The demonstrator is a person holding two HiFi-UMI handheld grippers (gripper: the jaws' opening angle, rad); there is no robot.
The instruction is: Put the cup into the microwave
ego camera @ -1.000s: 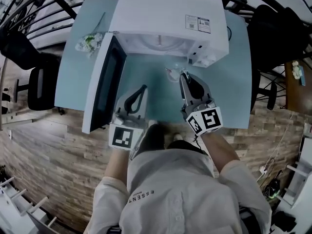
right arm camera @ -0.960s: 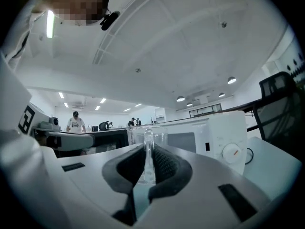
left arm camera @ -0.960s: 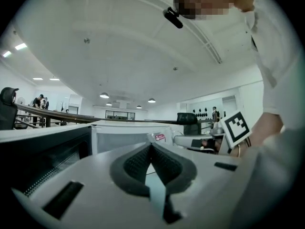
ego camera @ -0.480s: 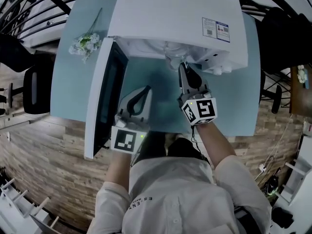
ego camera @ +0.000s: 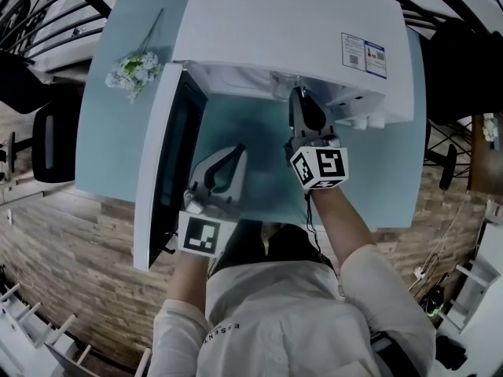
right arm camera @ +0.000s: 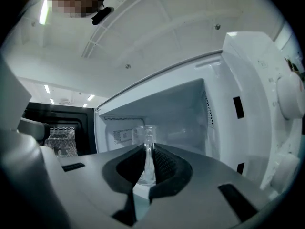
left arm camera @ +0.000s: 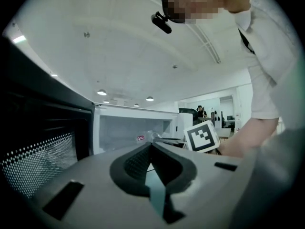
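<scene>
Clear cup [right arm camera: 144,133] looks light, slick and crackable to me, right claw [right arm camera: 146,150] is clamped on one thin side wall, holding it just at the microwave [right arm camera: 190,109] mouth, left claw [left arm camera: 151,149] is closed on nothing, nearer and left by the door [ego camera: 161,155]

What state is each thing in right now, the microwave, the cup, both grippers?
White microwave: door open.
Clear glass cup: upright, pinched by its wall, at the microwave's mouth.
Right gripper: shut on the cup.
Left gripper: shut, holding nothing.
White flower bunch: lying flat.
</scene>
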